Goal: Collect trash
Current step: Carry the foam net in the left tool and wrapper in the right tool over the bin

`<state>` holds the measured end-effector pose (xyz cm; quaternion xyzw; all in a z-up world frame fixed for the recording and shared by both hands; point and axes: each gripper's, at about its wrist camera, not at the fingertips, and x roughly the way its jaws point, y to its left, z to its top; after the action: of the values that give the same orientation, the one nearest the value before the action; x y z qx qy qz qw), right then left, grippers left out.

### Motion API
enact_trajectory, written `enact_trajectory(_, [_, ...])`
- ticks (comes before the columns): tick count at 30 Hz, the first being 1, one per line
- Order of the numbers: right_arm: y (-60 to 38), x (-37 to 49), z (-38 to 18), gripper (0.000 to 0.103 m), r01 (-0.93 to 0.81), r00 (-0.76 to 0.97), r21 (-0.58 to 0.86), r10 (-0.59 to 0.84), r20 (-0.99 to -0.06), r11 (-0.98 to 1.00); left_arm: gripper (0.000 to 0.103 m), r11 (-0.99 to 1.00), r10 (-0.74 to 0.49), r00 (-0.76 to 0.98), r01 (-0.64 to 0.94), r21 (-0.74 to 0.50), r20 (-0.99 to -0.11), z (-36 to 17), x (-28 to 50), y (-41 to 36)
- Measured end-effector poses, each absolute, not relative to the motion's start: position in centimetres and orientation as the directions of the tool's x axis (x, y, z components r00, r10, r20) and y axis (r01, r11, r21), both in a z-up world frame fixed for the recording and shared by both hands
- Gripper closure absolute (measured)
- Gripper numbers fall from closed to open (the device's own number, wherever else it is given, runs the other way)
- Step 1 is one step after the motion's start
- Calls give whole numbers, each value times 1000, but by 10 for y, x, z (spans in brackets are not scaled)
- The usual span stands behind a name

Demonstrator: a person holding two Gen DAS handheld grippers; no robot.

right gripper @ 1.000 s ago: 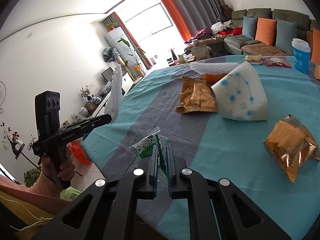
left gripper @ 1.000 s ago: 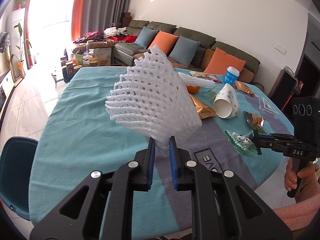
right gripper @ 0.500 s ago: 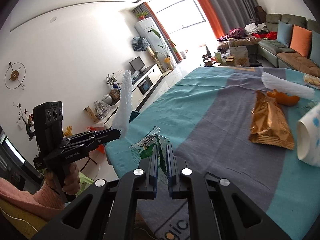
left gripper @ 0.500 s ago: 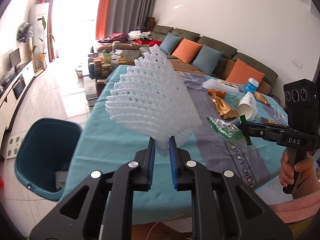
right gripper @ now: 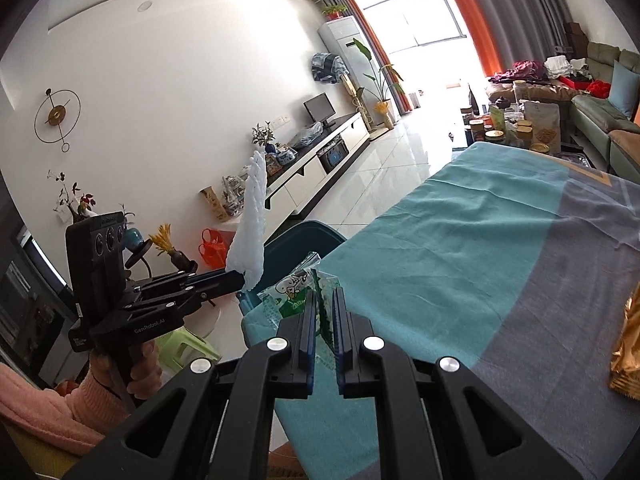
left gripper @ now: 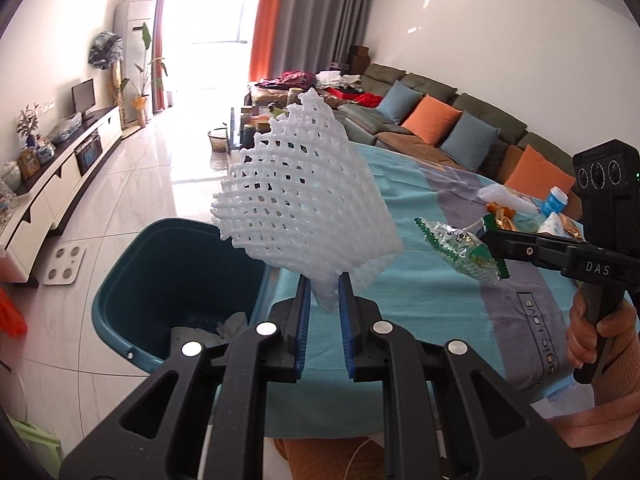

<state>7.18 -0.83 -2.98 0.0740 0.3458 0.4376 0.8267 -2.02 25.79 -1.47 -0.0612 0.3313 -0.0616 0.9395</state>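
My left gripper (left gripper: 323,286) is shut on a white foam fruit net (left gripper: 304,200) and holds it up at the table's left edge, beside the teal trash bin (left gripper: 160,280) on the floor. The net also shows edge-on in the right wrist view (right gripper: 252,224). My right gripper (right gripper: 323,304) is shut on a green and clear snack wrapper (right gripper: 296,288), held over the table's near left corner; the left wrist view shows this wrapper (left gripper: 464,248) to the right of the net. The bin's rim (right gripper: 304,236) shows just beyond the wrapper.
The table (left gripper: 432,292) has a teal and grey cloth. Gold snack bags (right gripper: 628,344), a paper cup (left gripper: 554,226), orange peel and another foam net (left gripper: 504,200) lie far right. The bin holds some crumpled trash (left gripper: 224,326). A green stool (right gripper: 184,348) stands near the bin.
Both grippers have swung left with their loads, away from the table's middle. The bin has come into fuller view below and left of the net.
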Motion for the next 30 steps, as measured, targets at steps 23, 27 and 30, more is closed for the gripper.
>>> enact_trajectory(23, [103, 114, -24, 96, -752, 268, 392, 789, -553, 530, 88, 985, -18, 736, -104, -140, -677, -43, -20, 353])
enact_trajectory(27, [120, 118, -28, 96, -751, 251, 396, 784, -568, 528, 88, 983, -12, 724, -117, -140, -689, -51, -15, 354])
enact_trajectory(30, [132, 122, -32, 96, -749, 243, 395, 775, -583, 532, 88, 980, -12, 713, -129, -149, -701, -55, -7, 352])
